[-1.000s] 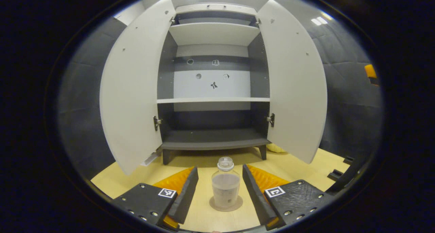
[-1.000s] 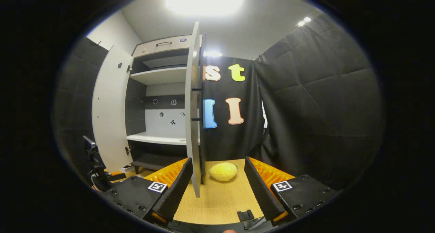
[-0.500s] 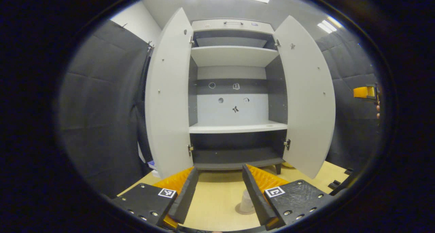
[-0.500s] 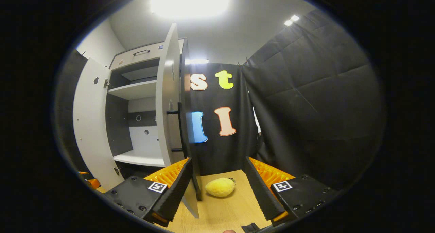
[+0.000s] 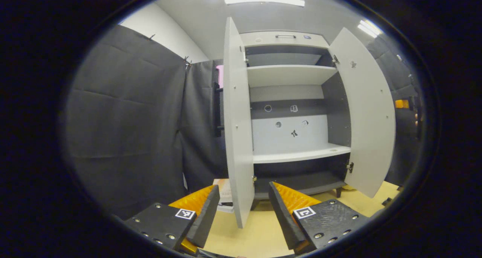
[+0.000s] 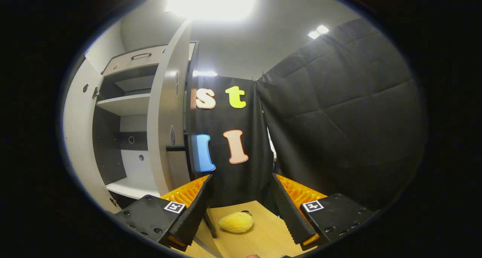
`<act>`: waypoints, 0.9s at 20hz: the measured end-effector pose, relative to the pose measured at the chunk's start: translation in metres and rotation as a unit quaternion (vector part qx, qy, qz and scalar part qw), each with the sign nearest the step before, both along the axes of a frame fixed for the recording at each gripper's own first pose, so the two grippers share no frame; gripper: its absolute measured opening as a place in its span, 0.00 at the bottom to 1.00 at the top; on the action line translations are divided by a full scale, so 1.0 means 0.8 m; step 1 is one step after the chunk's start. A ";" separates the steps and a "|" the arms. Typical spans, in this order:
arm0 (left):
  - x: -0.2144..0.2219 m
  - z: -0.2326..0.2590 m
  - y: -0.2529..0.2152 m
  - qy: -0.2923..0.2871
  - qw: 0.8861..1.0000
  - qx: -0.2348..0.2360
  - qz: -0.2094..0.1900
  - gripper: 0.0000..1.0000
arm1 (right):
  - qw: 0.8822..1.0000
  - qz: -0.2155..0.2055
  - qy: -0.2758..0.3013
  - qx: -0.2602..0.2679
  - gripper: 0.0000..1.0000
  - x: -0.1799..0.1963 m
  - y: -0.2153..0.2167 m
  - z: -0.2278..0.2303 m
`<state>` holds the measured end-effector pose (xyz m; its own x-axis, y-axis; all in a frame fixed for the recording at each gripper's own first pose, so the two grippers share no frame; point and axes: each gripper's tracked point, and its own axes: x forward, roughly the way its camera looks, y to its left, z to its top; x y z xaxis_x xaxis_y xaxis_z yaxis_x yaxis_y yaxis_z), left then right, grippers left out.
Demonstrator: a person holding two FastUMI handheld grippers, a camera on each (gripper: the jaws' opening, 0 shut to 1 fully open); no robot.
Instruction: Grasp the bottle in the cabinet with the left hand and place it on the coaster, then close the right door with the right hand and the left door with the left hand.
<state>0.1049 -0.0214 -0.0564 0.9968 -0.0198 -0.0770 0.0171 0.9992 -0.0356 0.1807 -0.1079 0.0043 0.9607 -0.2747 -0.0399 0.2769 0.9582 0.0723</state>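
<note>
Doors are the business now. Left gripper (image 5: 241,212) stands with its jaws wide apart and nothing between the pads; the lower edge of the left door (image 5: 237,137) hangs in the gap without either finger touching it. A second ago that same gap framed the bottle standing on the coaster on the table; both have since slid out of the left gripper view as the hand swung left, so I take the placing step as done and the bottle as left on its coaster in front of the cabinet.

Right gripper (image 6: 241,212) is likewise spread open and empty. Over the last second it has crept toward the right door (image 6: 165,122), whose edge now looms just left of its left finger, apart from it. A yellow soft thing (image 6: 236,222) lies on the wooden table (image 6: 263,235) between the fingers, farther off.

Beyond the left door, the cabinet (image 5: 293,130) shows bare shelves, with the right door swung out on the far side. Farther right, a glimpse of the other gripper's orange part near the dark curtain (image 5: 124,130).

Judgement: right hand is lining up its push; both doors not yet closed.
</note>
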 end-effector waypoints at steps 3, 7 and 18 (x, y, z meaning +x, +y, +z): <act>0.011 -0.001 0.030 0.000 1.000 -0.007 0.014 0.79 | 1.000 -0.011 0.012 -0.002 0.96 0.014 0.009 -0.005; 0.027 0.004 0.070 -0.011 1.000 -0.006 0.028 0.79 | 1.000 -0.014 0.001 -0.008 0.97 0.011 0.019 0.000; 0.063 -0.023 0.109 0.000 0.999 -0.023 0.027 0.86 | 0.999 0.021 -0.005 -0.030 0.95 0.003 0.087 0.006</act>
